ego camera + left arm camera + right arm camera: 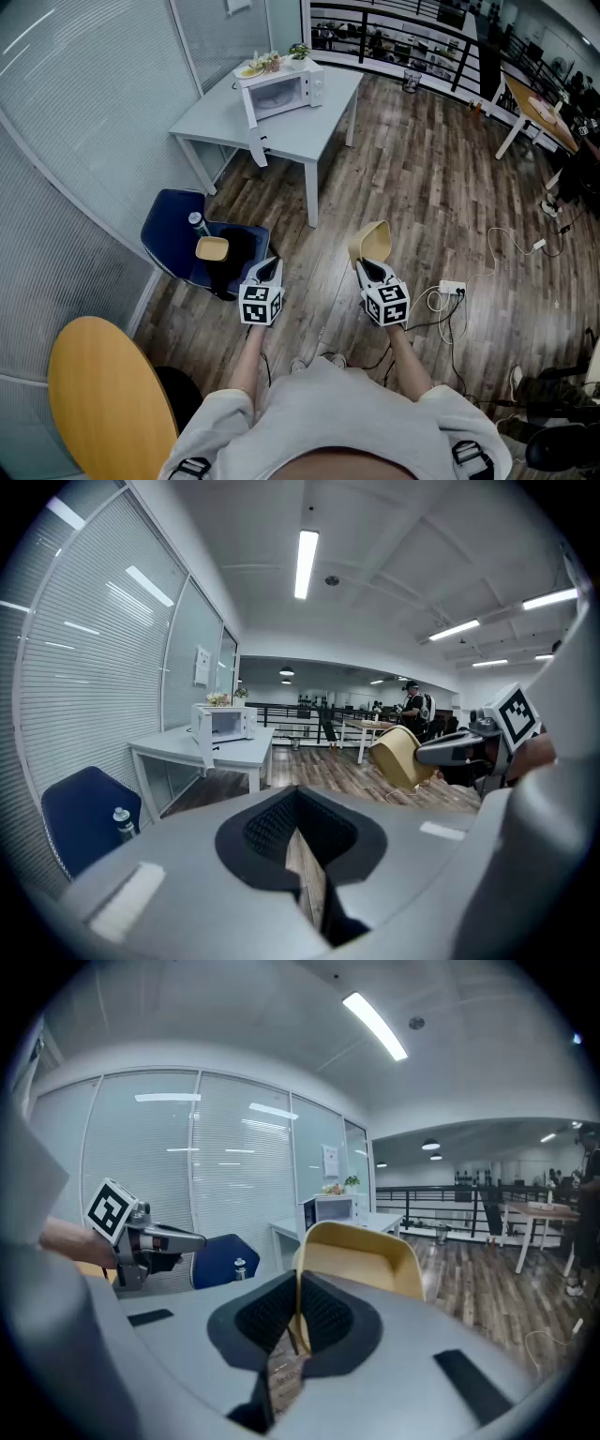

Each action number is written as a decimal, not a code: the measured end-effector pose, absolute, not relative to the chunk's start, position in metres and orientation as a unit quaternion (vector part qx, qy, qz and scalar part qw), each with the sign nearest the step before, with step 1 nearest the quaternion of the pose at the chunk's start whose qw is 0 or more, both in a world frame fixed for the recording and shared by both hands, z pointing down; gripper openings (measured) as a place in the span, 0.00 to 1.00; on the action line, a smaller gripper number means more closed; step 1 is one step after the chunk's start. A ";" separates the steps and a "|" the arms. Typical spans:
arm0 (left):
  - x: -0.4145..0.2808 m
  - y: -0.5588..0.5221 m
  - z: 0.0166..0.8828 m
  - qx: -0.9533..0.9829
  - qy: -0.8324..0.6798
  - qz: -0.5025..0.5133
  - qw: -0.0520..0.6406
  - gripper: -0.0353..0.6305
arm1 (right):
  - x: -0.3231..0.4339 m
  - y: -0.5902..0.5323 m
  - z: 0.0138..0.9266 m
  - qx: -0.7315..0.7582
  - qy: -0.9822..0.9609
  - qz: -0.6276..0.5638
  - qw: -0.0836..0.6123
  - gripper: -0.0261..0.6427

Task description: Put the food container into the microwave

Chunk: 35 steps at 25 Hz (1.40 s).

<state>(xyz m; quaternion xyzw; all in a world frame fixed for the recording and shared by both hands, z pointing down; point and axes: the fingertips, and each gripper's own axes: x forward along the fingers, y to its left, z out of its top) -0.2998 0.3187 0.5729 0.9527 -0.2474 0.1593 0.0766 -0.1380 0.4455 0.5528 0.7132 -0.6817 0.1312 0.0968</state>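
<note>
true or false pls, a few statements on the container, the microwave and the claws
1. The right claw grips the yellow container by its rim. True.
2. The microwave has its door closed. False: the door stands open.
3. The microwave sits on the floor. False: it is on the grey table.
4. A bottle stands on the blue chair. True.
5. The left claw holds the container too. False: nothing is between its jaws.

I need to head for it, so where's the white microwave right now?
In the head view the white microwave, door open, sits at the top left on the pale grey table beside the glass wall.
</note>
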 end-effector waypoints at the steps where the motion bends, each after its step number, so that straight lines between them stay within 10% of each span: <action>1: -0.299 0.320 0.573 0.953 -0.246 0.159 0.077 0.07 | -0.138 0.446 0.553 0.713 -0.681 0.132 0.097 0.08; 35: -0.211 0.351 0.595 0.950 -0.244 0.179 0.075 0.07 | -0.074 0.462 0.566 0.694 -0.702 0.133 0.090 0.08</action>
